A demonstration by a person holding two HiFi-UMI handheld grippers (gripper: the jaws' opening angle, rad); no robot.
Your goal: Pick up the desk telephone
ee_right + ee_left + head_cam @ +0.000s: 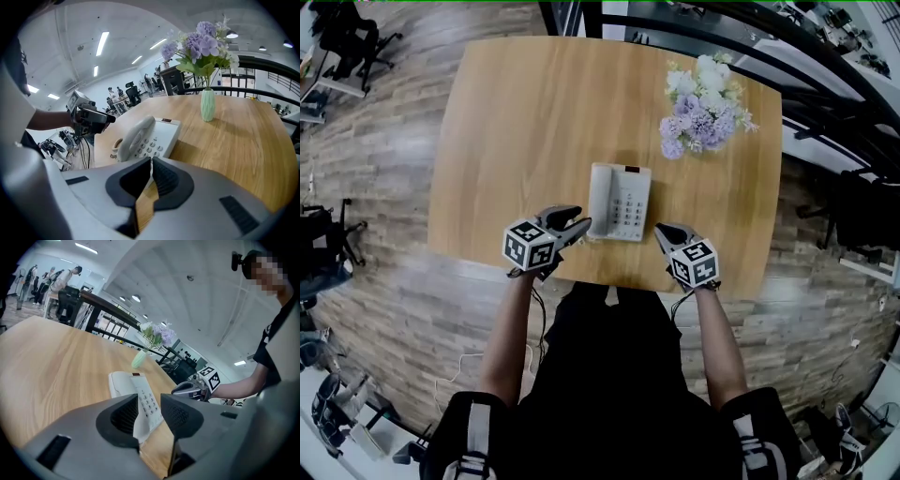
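A white desk telephone (619, 202) lies near the front edge of the wooden table (525, 122), its handset along the left side. My left gripper (581, 228) hovers at the phone's near left corner; its jaws stand apart with nothing between them, the phone (133, 394) just beyond the tips. To the phone's right, my right gripper (661, 232) stays shut on nothing, a little short of the phone (145, 138). From the left gripper view I see the right gripper (190, 389) across the phone; the right gripper view shows the left gripper (91, 115).
A pale green vase of purple and white flowers (701, 108) stands at the table's back right, also vase (207, 104) and vase (139, 358). Black railings (806, 84) run behind the table. Office chairs (356, 42) stand on the wood floor at the left.
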